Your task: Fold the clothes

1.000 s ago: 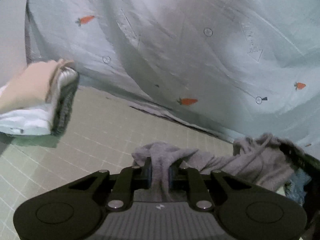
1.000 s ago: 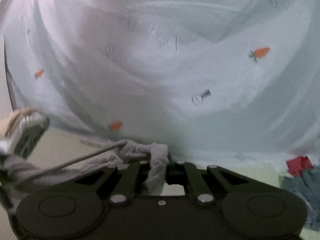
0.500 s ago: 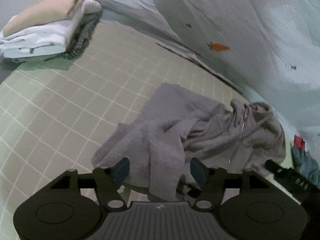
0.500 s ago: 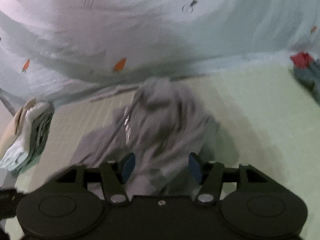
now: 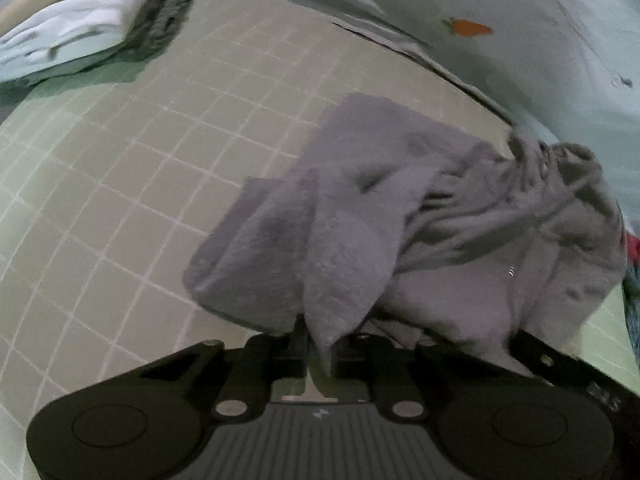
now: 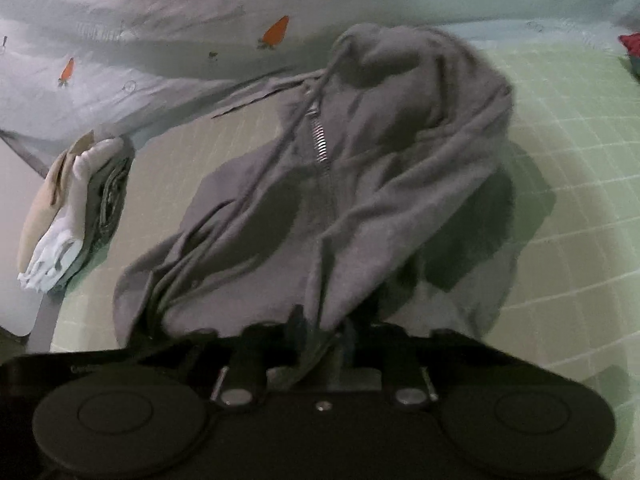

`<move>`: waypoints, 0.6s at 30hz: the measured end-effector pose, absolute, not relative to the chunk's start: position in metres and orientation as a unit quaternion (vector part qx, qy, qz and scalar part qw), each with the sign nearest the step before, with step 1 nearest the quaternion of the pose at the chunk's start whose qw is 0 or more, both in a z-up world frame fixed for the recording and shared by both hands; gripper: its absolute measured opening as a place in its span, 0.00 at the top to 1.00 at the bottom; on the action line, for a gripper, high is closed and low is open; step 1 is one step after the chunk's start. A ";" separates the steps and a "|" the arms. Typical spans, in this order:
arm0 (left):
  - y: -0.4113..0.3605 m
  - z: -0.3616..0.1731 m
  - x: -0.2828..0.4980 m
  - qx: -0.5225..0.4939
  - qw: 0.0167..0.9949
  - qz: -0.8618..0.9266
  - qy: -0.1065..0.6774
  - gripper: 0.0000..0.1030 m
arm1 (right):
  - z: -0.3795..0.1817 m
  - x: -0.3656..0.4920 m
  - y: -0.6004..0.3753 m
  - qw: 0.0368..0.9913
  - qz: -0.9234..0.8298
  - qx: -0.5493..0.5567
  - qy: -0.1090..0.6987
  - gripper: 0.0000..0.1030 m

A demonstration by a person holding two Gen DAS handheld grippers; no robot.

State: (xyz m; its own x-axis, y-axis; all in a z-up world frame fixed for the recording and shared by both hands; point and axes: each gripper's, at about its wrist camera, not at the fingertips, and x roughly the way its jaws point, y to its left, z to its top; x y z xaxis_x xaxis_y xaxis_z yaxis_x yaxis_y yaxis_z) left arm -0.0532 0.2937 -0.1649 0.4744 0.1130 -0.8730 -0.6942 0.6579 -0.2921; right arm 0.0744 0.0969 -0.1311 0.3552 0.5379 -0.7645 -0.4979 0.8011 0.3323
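Note:
A grey zip hoodie lies crumpled on the green grid mat. My left gripper points down at its near edge, and its jaws are closing, pinched on a fold of grey fabric. In the right wrist view the hoodie shows its metal zipper and the hood at the far end. My right gripper is closing too, with a bunch of the hoodie's near edge pressed between its pads.
A stack of folded clothes sits at the mat's far left, also visible as the stack. A pale sheet with carrot prints hangs behind the mat. Red and blue clothes lie at the right edge.
Both grippers came down toward the mat, opened, and shut again on new parts of the hoodie. The hoodie went from hanging between them to lying on the mat.

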 end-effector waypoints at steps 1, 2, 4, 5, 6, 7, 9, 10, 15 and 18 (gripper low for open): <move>0.296 -0.162 -0.057 -0.331 0.795 0.261 0.436 0.91 | -0.128 0.075 0.090 0.828 0.312 0.016 0.466 0.91; 0.297 -0.157 -0.061 -0.326 0.797 0.271 0.430 0.92 | -0.124 0.075 0.084 0.833 0.309 0.010 0.459 0.92; 0.299 -0.144 -0.068 -0.306 0.805 0.296 0.413 0.93 | -0.115 0.077 0.065 0.848 0.298 0.002 0.439 0.92; 0.301 -0.138 -0.072 -0.297 0.809 0.308 0.404 0.93 | -0.109 0.078 0.054 0.856 0.291 -0.001 0.427 0.92; 0.302 -0.131 -0.077 -0.294 0.811 0.318 0.394 0.93 | -0.103 0.080 0.042 0.864 0.283 -0.004 0.416 0.92; 0.304 -0.124 -0.081 -0.291 0.813 0.329 0.384 0.93 | -0.099 0.083 0.031 0.872 0.275 -0.009 0.404 0.92; 0.306 -0.111 -0.089 -0.283 0.815 0.348 0.366 0.94 | -0.091 0.088 0.007 0.890 0.255 -0.026 0.377 0.92; 0.305 -0.104 -0.094 -0.272 0.818 0.360 0.358 0.94 | -0.087 0.091 -0.003 0.897 0.247 -0.034 0.365 0.92; 0.302 -0.071 -0.110 -0.231 0.829 0.392 0.325 0.94 | -0.071 0.106 -0.044 0.924 0.208 -0.067 0.314 0.92; 0.301 -0.052 -0.117 -0.221 0.836 0.399 0.306 0.94 | -0.052 0.122 -0.061 0.939 0.187 -0.062 0.282 0.92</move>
State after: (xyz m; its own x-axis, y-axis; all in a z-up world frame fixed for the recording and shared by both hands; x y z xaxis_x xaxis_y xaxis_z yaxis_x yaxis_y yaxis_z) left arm -0.1168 0.3011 -0.0523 0.4948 0.5313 -0.6877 -0.8016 0.5846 -0.1250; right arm 0.1221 -0.0610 -0.0516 0.7716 0.3155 -0.5524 -0.3857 0.9226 -0.0118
